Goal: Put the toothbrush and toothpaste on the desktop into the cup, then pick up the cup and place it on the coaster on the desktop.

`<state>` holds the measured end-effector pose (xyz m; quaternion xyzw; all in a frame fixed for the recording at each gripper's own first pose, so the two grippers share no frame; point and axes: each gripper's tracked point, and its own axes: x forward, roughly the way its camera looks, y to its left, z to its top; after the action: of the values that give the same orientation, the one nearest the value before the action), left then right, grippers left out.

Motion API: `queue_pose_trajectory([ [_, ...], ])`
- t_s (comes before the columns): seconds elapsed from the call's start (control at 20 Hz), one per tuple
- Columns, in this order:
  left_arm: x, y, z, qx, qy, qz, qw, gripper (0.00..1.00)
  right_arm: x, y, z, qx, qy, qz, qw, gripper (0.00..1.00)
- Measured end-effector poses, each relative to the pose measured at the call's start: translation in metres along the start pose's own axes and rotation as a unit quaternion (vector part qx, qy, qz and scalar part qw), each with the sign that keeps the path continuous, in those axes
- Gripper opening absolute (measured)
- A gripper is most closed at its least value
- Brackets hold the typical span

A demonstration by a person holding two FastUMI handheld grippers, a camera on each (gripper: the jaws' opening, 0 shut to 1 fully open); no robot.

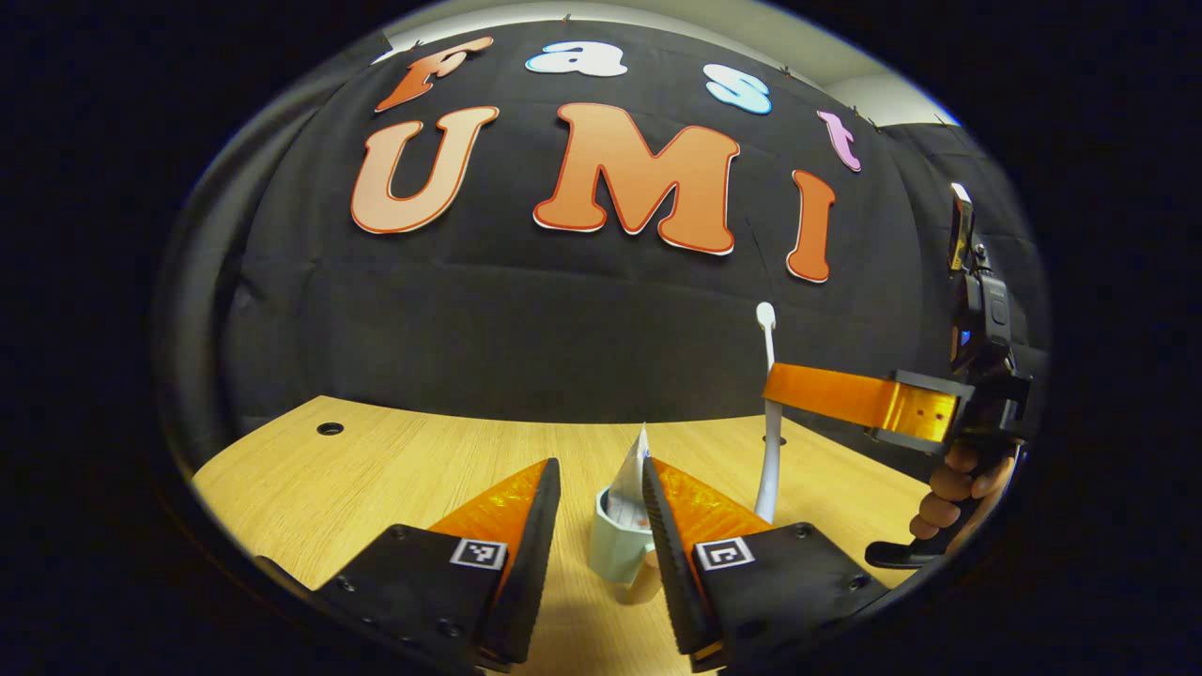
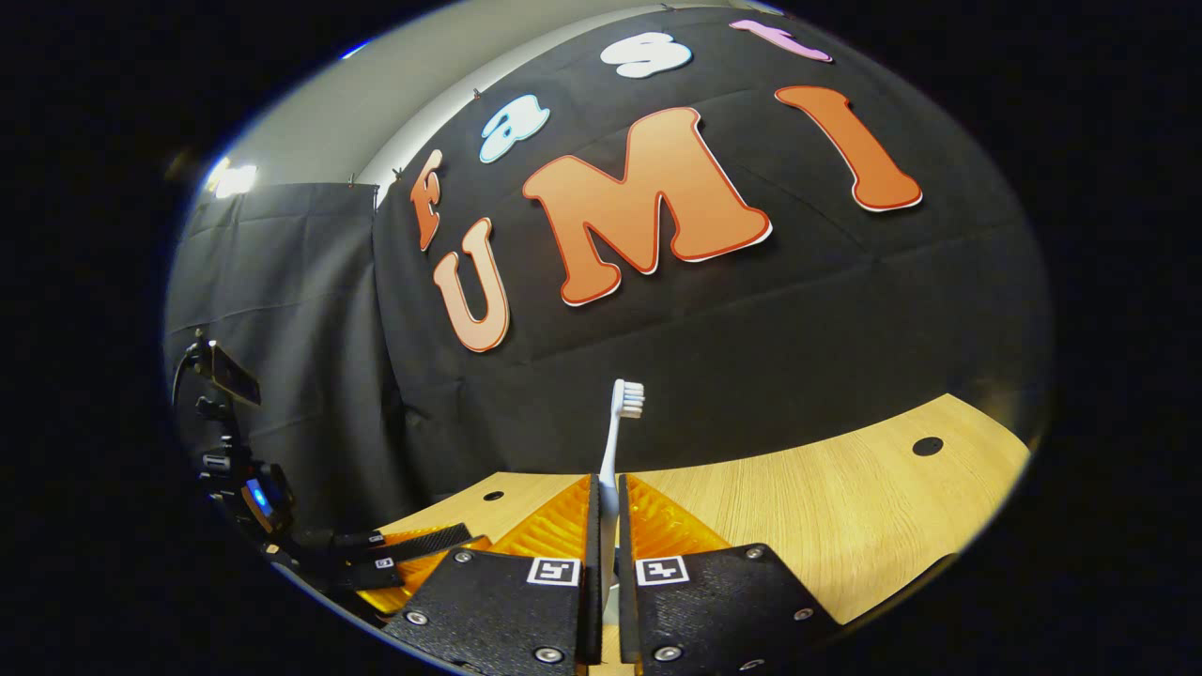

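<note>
A pale green cup [image 1: 615,549] stands on the wooden desktop [image 1: 394,469], just ahead of my left gripper [image 1: 601,462], whose fingers are open and flank it. A toothpaste tube [image 1: 631,474] stands in the cup with its flat end up. To the right, my right gripper [image 1: 772,385] holds a white toothbrush [image 1: 768,469] upright beside the cup, its lower end down near the desktop. In the right gripper view my right gripper [image 2: 608,481] is shut on the toothbrush handle, and the bristle head [image 2: 627,399] points up. The left gripper [image 2: 474,537] shows at lower left.
A person's hand [image 1: 948,498] grips the right gripper's handle at the right edge. Small round holes [image 1: 330,428] [image 2: 928,446] sit in the desktop near its far edge. Black cloth walls the booth behind the desktop [image 2: 826,526].
</note>
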<state>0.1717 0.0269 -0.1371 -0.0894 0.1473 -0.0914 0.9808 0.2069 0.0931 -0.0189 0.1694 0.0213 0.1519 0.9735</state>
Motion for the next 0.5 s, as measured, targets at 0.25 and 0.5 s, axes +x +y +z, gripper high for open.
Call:
queue_pose_trajectory([
  [0.25, -0.016, 0.016, -0.007, -0.007, 0.001, 0.011, 1.0, 0.63, 0.024, 0.005, 0.007, 0.005, -0.037, 0.002, 0.999, 0.07],
  [0.5, -0.025, 0.03, -0.007, -0.006, -0.004, 0.02, 1.0, 0.68, 0.048, -0.012, 0.0, 0.044, -0.05, -0.02, 0.998, 0.07],
])
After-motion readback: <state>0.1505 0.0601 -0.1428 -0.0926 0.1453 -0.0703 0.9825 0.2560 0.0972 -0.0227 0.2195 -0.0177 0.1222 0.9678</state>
